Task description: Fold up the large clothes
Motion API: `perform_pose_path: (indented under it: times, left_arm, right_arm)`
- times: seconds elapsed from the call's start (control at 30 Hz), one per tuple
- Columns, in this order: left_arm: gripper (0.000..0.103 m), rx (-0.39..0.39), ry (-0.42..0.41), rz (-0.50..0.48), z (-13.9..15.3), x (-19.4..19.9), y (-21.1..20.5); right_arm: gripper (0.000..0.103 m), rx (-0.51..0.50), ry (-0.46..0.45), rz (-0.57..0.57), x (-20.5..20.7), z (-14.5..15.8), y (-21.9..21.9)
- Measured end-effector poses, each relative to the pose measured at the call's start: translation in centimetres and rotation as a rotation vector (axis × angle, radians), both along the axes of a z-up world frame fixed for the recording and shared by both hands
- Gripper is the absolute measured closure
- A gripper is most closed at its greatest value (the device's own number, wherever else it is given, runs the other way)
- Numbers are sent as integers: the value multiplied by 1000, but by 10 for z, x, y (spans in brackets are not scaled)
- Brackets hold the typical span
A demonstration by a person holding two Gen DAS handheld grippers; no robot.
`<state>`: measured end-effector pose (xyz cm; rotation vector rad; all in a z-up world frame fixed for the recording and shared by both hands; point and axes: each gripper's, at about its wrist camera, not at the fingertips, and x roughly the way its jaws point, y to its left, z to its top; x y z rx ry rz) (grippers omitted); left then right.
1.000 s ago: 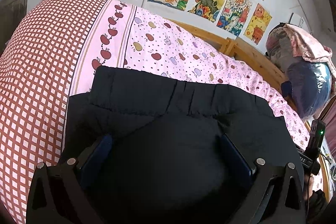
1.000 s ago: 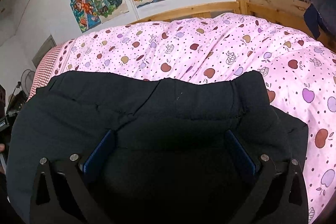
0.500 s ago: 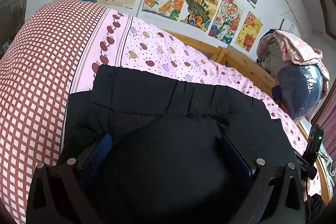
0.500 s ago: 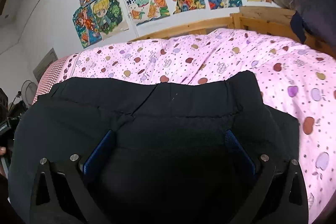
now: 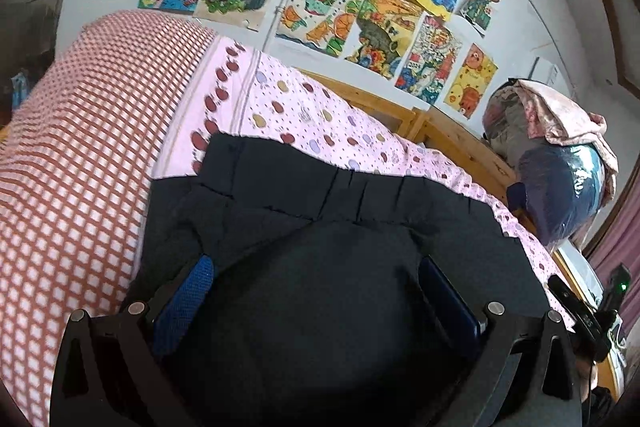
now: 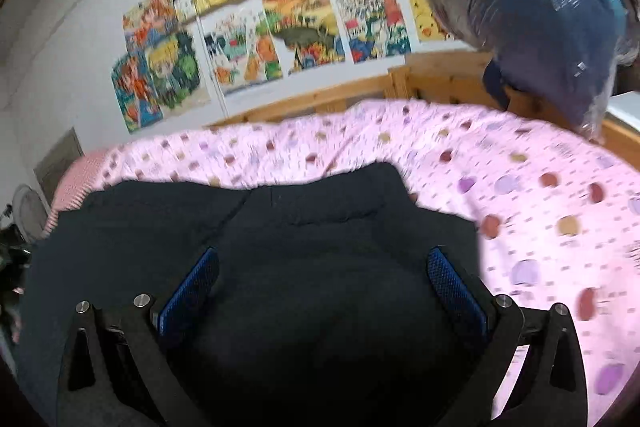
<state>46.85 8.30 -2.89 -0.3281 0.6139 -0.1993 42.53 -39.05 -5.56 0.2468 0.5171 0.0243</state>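
A large black padded garment [image 5: 320, 211] lies on the pink fruit-print bed cover [image 5: 304, 115]; it also shows in the right wrist view [image 6: 280, 219]. My left gripper [image 5: 316, 279] has its blue-padded fingers [image 5: 188, 295] spread wide, with a thick bulge of the black fabric between them. My right gripper [image 6: 320, 279] also has its fingers [image 6: 452, 283] wide apart with a mound of the same garment between them. The fingertips are buried in the cloth. The other gripper shows at the right edge of the left wrist view [image 5: 588, 311].
A red-checked section of bedding [image 5: 80, 155] lies left. A wooden bed frame [image 6: 440, 83] runs along the far side, under drawings on the wall [image 5: 360, 3]. A plastic-wrapped blue bundle [image 6: 552, 27] topped with a pink cloth stands at the right end.
Both grippers tilted upward and rose a little, showing more wall. The right view is now motion-blurred and swung toward the blue bundle. Both finger spreads are unchanged.
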Motion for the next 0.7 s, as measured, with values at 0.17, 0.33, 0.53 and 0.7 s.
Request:
perform_pose_path:
  times: [0.17,0.33,0.53,0.7]
  left_arm:
    - [0,34,-117,38,34,-35,12]
    - [0,116,-90,71,51,-51,35]
    - [0,129,56,69,41,-42,65]
    - [0,131,151,29,13,-32,73]
  right_arm:
    - [1,-44,21,-1,-17,21,-21]
    - [1,-89,62,54,-30,29,-39]
    - [1,-196,136,99,-31,27,-49]
    - [1,-138,203,87,-22,12,-57]
